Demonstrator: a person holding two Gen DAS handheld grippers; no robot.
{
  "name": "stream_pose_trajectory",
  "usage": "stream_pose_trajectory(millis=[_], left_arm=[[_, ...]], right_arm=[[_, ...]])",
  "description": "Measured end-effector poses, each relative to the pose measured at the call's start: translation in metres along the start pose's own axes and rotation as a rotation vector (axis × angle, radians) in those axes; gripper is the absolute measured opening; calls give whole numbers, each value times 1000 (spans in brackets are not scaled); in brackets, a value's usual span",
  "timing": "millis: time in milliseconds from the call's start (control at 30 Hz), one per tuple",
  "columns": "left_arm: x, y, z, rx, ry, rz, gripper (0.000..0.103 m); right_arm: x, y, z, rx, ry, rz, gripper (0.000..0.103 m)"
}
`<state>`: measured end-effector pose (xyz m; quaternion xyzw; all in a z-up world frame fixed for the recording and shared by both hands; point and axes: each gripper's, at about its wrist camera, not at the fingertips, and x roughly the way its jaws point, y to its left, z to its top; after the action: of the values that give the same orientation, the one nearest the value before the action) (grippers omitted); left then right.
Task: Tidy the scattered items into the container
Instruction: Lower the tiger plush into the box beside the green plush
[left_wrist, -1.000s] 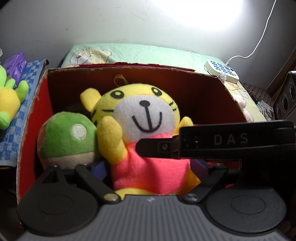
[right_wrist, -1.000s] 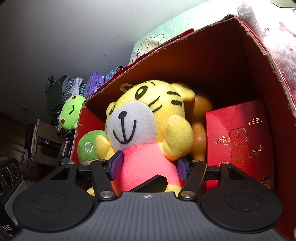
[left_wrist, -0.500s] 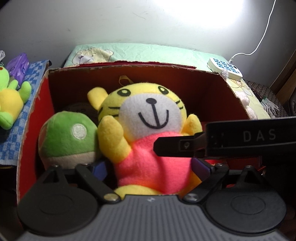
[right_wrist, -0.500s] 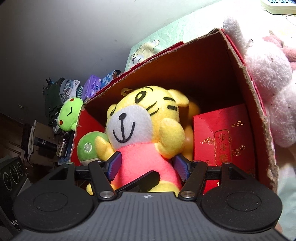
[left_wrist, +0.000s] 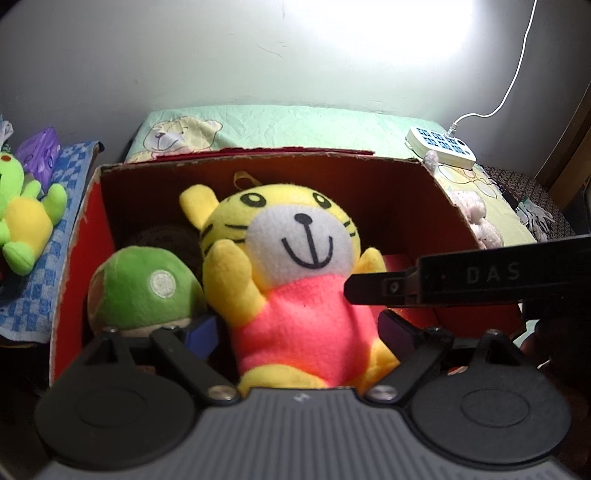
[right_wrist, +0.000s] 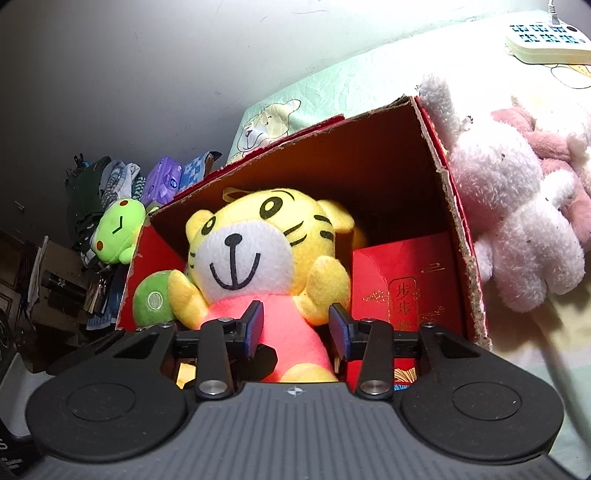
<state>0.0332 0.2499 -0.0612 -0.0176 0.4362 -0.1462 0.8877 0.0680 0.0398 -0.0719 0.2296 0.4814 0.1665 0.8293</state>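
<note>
Closing both grippers' jaws around tiger plush (left_wrist: 295, 295) inside red box (left_wrist: 79, 258); left gripper (left_wrist: 299, 328) spread, right gripper (right_wrist: 295, 328) nearly pinching; likely risk: plush lifts back out.

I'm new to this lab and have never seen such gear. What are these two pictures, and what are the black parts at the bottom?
There is no robot arm: a person holds a two-finger gripper in each hand, each with a camera looking along its fingers. One picture comes from the left gripper, the other from the right gripper. Both point into a red cardboard box. Between the fingers of each is a yellow tiger toy in pink. Both sets of jaws are closing around it; neither yet clearly presses it. Also in the box are a green ball toy and a red packet. A pink and white plush lies outside.
</note>
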Motion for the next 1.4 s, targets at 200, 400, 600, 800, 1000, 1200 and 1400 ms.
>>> stream_pose_trajectory(millis=[200, 400, 600, 800, 1000, 1200, 1400], left_arm=[[3, 0, 1, 10, 6, 25, 91], [2, 7, 2, -9, 16, 17, 90], [7, 4, 0, -2, 21, 26, 91], [10, 0, 2, -1, 33, 34, 93], [11, -5, 4, 8, 51, 60, 94], [3, -9, 6, 18, 41, 77, 96], [-5, -17, 3, 49, 24, 103, 97]], right_arm=[[15, -8, 3, 70, 57, 70, 43], [22, 1, 1, 68, 82, 108, 43], [24, -1, 1, 50, 86, 97, 44], [20, -4, 1, 49, 76, 98, 45], [13, -8, 0, 60, 59, 102, 46], [8, -8, -1, 58, 42, 101, 47], [7, -7, -3, 57, 39, 104, 48]])
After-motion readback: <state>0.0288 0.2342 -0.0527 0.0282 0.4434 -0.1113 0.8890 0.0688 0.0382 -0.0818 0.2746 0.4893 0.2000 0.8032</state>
